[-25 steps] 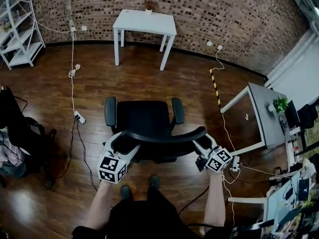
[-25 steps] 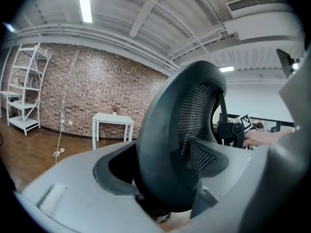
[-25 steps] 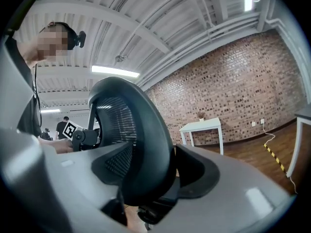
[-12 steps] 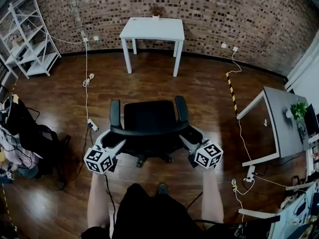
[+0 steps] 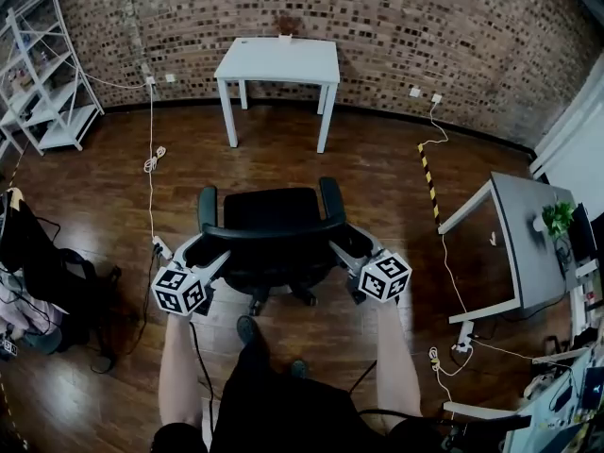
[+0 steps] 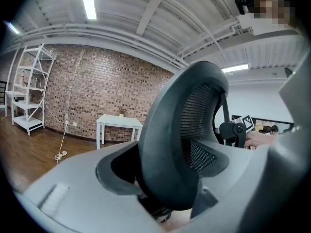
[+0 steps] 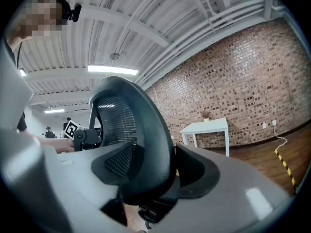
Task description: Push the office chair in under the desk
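Both gripper views show jaws clamped on the office chair backrest rim: left gripper on its left edge, right gripper on its right. Only the head view shows the chair on the wooden floor, well apart from the white desk at the brick wall. Only the gripper views show the ceiling strip lights.

The black office chair, mesh-backed with two padded armrests, stands upright on its wheeled base, its seat turned, seemingly squarely, toward the white desk. That small four-legged desk stands against the brick wall, well apart from the chair.
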